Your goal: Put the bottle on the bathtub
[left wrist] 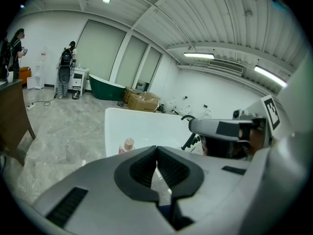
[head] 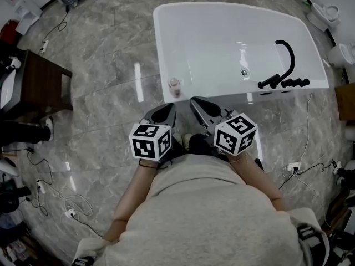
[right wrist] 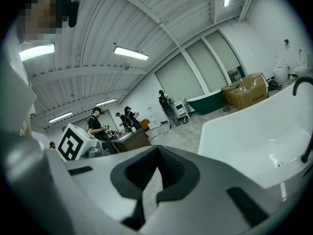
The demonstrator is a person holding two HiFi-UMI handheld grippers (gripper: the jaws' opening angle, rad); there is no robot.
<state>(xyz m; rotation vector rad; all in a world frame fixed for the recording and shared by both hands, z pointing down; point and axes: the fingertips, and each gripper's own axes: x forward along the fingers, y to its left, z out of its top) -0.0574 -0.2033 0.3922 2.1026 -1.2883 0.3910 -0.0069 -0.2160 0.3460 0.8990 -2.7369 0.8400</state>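
Observation:
A small pink bottle with a pale cap (head: 175, 86) stands upright on the near left corner of the white bathtub's rim (head: 161, 49). My left gripper (head: 170, 110) is shut and empty, just short of the bottle and apart from it. My right gripper (head: 196, 102) is also shut and empty, a little to the bottle's right. In the left gripper view the bottle (left wrist: 128, 144) shows just above and left of the closed jaws (left wrist: 156, 154), with the tub (left wrist: 146, 124) behind. The right gripper view has its closed jaws (right wrist: 157, 153) beside the tub's wall (right wrist: 254, 131); the bottle is not seen there.
A black faucet (head: 285, 65) arches over the tub's right end. A brown wooden cabinet (head: 47, 82) stands at the left on the marble floor. Cables and a power strip (head: 69, 212) lie on the floor. Cardboard boxes (left wrist: 142, 101) and people (right wrist: 166, 106) are farther off.

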